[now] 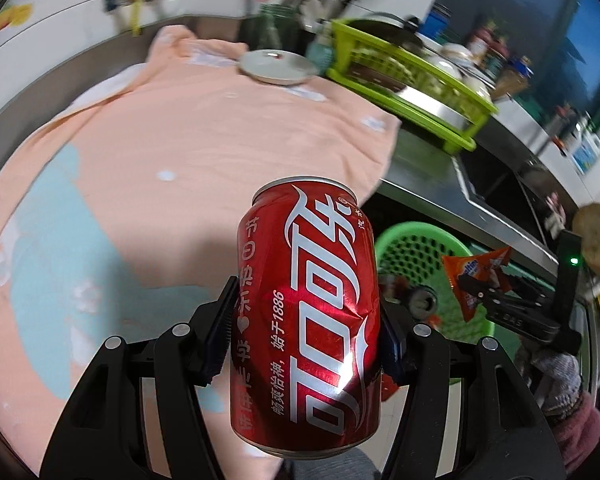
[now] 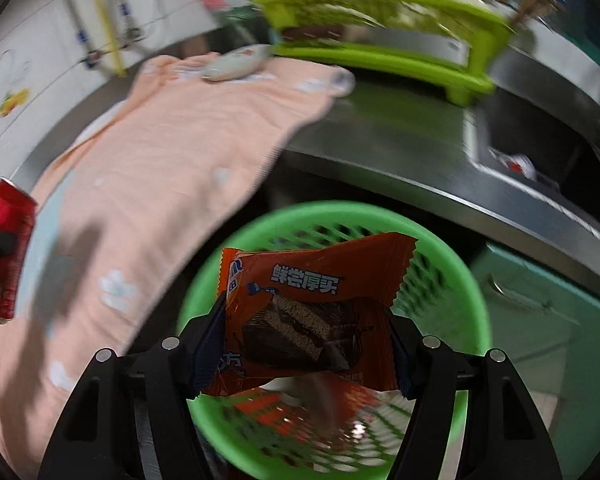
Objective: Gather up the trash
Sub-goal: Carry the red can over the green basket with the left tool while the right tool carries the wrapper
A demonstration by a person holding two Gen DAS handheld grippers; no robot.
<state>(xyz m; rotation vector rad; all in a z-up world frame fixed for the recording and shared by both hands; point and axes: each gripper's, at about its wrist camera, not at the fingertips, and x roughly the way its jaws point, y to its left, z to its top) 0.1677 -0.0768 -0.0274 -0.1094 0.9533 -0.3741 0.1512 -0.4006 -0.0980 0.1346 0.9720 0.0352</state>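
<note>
A red can (image 1: 306, 316) is clamped between the left gripper (image 1: 306, 332) pads; an orange wrapper (image 2: 308, 316) is pinched in the right gripper (image 2: 308, 340), above the green basket (image 2: 452, 248).

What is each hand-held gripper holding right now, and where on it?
Left hand-held gripper: red cola can, clamped across its lower sides. Right hand-held gripper: orange snack wrapper, pinched at its side edges.

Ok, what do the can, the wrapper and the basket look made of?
Can: thin glossy painted metal, dented and glinting.
Wrapper: shiny printed plastic film, probably, with crimped zigzag ends.
Basket: moulded green plastic, seemingly, with a lattice wall.
</note>
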